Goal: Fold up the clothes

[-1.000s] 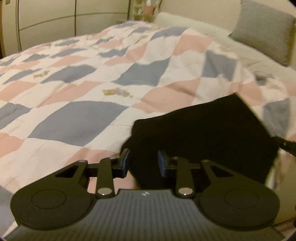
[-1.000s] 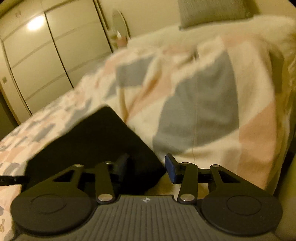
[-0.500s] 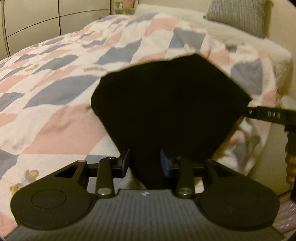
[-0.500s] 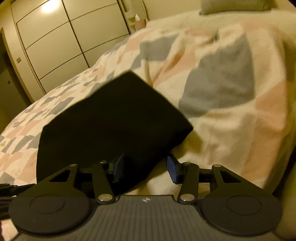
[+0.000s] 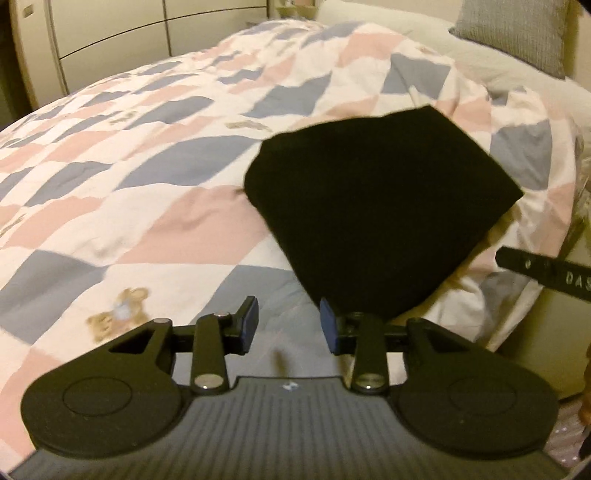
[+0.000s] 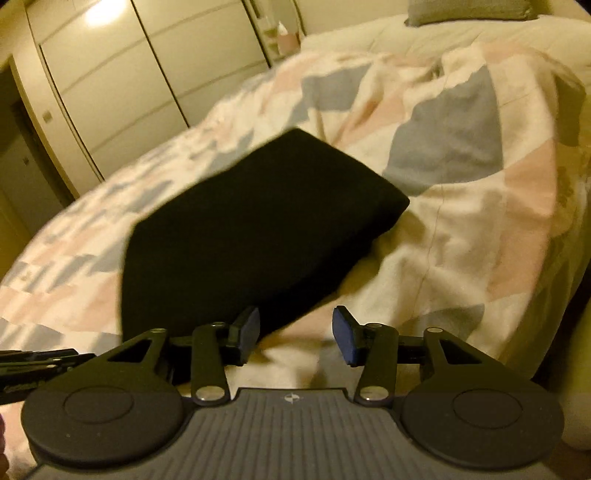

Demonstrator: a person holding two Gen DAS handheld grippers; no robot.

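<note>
Folded black garment (image 5: 373, 206) lies just beyond both grippers (jaws apart, just opening, empty).

Garment (image 5: 376, 206): black cloth, matt.
Quilt (image 5: 155, 206): soft patchwork cloth, lightly creased.
Pillow (image 5: 513, 29): grey woven cloth.
Left gripper (image 5: 289, 325): matt black plastic, shiny metal pivots.
Wardrobe doors (image 6: 147, 66): smooth, faintly glossy.

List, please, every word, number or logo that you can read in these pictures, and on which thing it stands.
"DAS", cut off by the picture's edge: white letters on the right gripper's black finger, left wrist view.
Small white emblem on each gripper's grey body: no letters.
Quilt: only printed teddy bears, no text.
</note>
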